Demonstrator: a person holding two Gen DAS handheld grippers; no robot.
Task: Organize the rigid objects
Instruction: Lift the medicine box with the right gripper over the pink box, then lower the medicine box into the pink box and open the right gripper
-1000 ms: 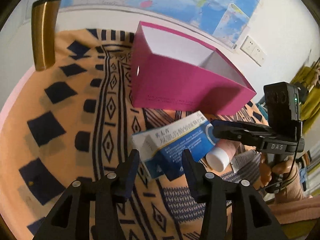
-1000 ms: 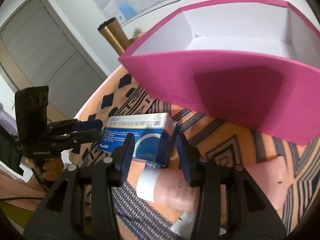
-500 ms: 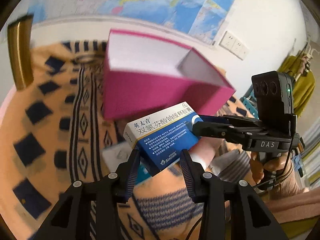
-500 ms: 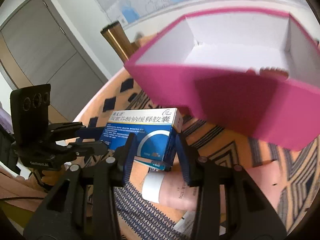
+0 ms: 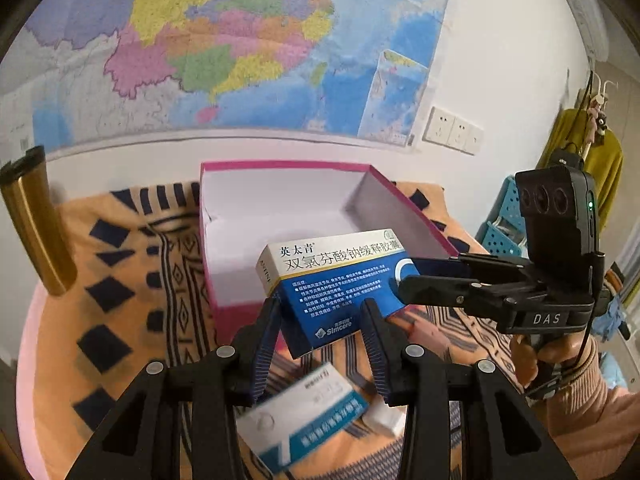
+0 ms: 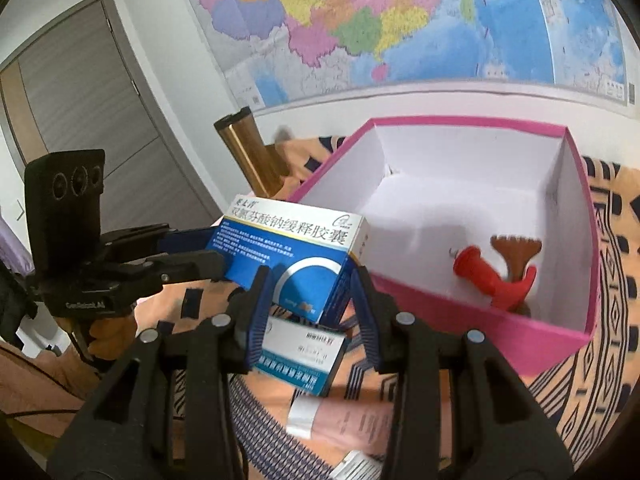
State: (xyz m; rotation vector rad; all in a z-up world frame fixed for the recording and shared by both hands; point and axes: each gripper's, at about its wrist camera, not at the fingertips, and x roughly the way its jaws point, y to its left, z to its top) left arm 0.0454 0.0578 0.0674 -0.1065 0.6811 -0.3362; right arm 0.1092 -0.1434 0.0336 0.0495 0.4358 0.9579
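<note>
A blue-and-white medicine box [image 5: 336,276] [image 6: 288,248] hangs in the air, held at both ends. My left gripper [image 5: 320,312] is shut on its near end, and my right gripper [image 6: 310,284] is shut on the other end. In the left wrist view the right gripper [image 5: 406,276] comes in from the right; in the right wrist view the left gripper [image 6: 200,250] comes in from the left. The held box sits just in front of the near wall of an open pink box [image 5: 224,312] [image 6: 480,328] with a white inside.
A red-handled tool with a brown fan end [image 6: 492,280] lies inside the pink box. Below the grippers, a second medicine box [image 5: 304,412] [image 6: 300,356] and a pink tube [image 6: 348,420] lie on the orange patterned cloth [image 5: 120,320]. A gold cylinder [image 5: 36,220] [image 6: 248,152] stands at the back.
Both grippers have risen with the medicine box between them, lifting it off the cloth to the height of the pink box's rim. The second medicine box underneath has come into view.
</note>
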